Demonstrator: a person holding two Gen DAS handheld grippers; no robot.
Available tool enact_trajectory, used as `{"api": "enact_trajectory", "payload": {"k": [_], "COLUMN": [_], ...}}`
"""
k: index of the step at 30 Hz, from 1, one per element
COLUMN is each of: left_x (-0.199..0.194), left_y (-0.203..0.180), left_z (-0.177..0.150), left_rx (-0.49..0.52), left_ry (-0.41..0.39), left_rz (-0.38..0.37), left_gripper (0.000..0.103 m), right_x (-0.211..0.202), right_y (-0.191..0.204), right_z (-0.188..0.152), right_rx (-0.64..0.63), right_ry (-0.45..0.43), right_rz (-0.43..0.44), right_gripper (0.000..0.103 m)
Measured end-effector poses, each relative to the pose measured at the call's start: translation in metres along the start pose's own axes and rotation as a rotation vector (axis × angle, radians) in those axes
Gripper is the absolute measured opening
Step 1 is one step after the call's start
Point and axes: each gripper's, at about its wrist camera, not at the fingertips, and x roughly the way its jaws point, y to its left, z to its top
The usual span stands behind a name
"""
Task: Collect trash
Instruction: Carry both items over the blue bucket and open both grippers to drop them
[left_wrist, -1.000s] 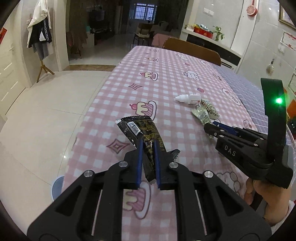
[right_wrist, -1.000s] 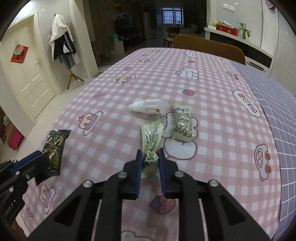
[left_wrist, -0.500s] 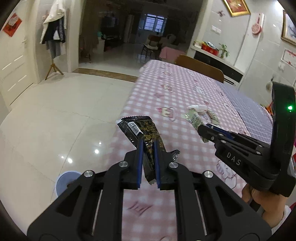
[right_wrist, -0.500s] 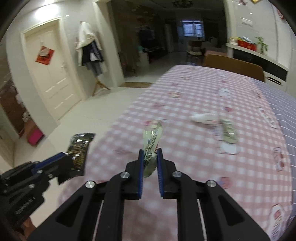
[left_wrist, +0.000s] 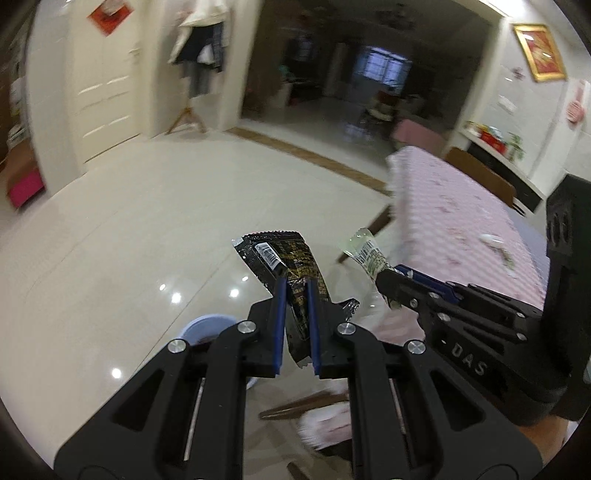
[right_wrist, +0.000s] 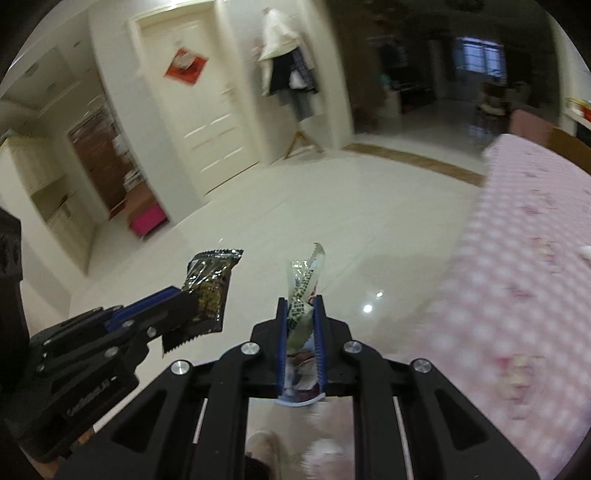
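My left gripper (left_wrist: 295, 291) is shut on a black snack wrapper (left_wrist: 280, 254), held in the air over the floor beside the table. It also shows in the right wrist view (right_wrist: 210, 284). My right gripper (right_wrist: 300, 310) is shut on a clear green wrapper (right_wrist: 304, 280), also seen in the left wrist view (left_wrist: 365, 253). A blue round bin (left_wrist: 207, 328) stands on the floor below the left gripper, partly hidden by its fingers. Its rim shows between the right gripper's fingers (right_wrist: 301, 400).
The table with the pink checked cloth (left_wrist: 458, 218) lies to the right, with a white bottle (left_wrist: 491, 240) and another wrapper (left_wrist: 504, 256) on it. A wooden chair (left_wrist: 480, 173) stands behind it. Glossy tiled floor (left_wrist: 147, 229) spreads to the left.
Both grippers have swung left, off the table and out over the floor, each still holding its wrapper. The blue bin has come under them.
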Motion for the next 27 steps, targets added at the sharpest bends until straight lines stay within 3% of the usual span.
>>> {"api": "enact_trajectory", "payload": {"k": [6,10,14,21,22,23,24,25,27], "left_x": [0.021,0.050,0.082,0.124,0.127,0.130,0.135,0.135,0.139], "left_y": [0.066,0.099,0.115,0.127,0.130,0.129,0.133,0.136,0.140], "left_z": [-0.021,-0.037,-0.044,-0.042,-0.041,-0.040,-0.040,-0.041,-0.040], "left_rx": [-0.098,-0.153,-0.181,-0.242,-0.253,-0.265,-0.289,-0.305,-0.305], "left_ry": [0.074,0.149,0.209,0.240,0.239,0.240,0.243,0.234,0.237], "left_rz": [0.064,0.092,0.099,0.052,0.046,0.039,0.034,0.045,0.046], "left_gripper": [0.012,0.012,0.012,0.014,0.022,0.048,0.063,0.069,0.069], "right_x": [0.063,0.101,0.128,0.151,0.154,0.153,0.154,0.156,0.157], "right_y": [0.058,0.075,0.074,0.058,0.054,0.050,0.048,0.047,0.045], "right_z": [-0.012,-0.024,-0.032,-0.037,-0.036,-0.036,-0.036,-0.035,-0.034], "right_rx": [-0.059,-0.074,-0.065,-0.031,-0.023,-0.015,-0.009,-0.005,0.003], "right_ry": [0.106,0.161,0.186,0.178,0.185,0.187,0.186,0.186,0.188], "right_rz": [0.077,0.073,0.048,-0.007,-0.009,-0.008,-0.011,-0.013,-0.012], "right_gripper": [0.013,0.013,0.013,0.013,0.013,0.013,0.013,0.013,0.013]}}
